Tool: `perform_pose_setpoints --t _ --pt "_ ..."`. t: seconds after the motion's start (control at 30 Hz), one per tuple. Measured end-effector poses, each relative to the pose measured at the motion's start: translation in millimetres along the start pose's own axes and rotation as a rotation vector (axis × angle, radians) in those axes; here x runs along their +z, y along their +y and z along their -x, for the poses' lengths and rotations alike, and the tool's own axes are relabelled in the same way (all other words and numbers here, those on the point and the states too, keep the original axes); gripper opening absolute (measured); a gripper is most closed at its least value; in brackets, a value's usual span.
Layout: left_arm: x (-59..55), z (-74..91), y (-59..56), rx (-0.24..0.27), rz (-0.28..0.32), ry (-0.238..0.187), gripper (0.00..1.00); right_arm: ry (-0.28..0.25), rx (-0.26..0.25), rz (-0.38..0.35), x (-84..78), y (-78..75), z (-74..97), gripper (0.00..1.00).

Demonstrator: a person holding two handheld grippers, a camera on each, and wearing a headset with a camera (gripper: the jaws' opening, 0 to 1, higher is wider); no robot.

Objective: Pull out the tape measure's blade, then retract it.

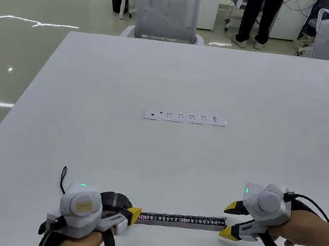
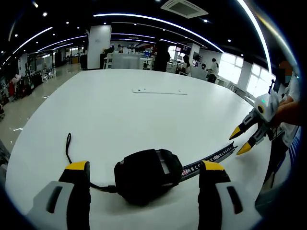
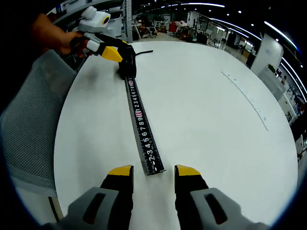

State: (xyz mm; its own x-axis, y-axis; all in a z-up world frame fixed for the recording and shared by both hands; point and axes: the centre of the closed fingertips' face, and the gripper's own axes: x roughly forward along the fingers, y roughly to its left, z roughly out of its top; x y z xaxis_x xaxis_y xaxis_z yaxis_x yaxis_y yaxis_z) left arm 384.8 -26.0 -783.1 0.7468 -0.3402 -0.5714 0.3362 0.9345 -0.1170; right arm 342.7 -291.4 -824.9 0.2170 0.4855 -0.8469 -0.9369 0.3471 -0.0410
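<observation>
Left gripper [image 2: 144,166] straddling the black tape measure case [image 2: 144,181] with jaws wide (gaps showing either side), blade [image 3: 142,132] lying pulled out along the white table [image 1: 188,78], right gripper [image 3: 152,171] gaping just at its tip, not pinching.

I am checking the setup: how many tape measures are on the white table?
1. The black tape measure lies near the front edge of the table, case between the open jaws of the left gripper, blade drawn out toward the right gripper. More could lie outside the views.
</observation>
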Motion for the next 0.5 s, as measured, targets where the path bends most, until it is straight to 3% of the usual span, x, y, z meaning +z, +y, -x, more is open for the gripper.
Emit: perform_pose_setpoints --t 0.5 --pt "-2.0 1.2 0.1 -0.009 -0.007 0.01 0.9 0.064 0.064 0.045 -1.6 -1.8 -5.4 0.19"
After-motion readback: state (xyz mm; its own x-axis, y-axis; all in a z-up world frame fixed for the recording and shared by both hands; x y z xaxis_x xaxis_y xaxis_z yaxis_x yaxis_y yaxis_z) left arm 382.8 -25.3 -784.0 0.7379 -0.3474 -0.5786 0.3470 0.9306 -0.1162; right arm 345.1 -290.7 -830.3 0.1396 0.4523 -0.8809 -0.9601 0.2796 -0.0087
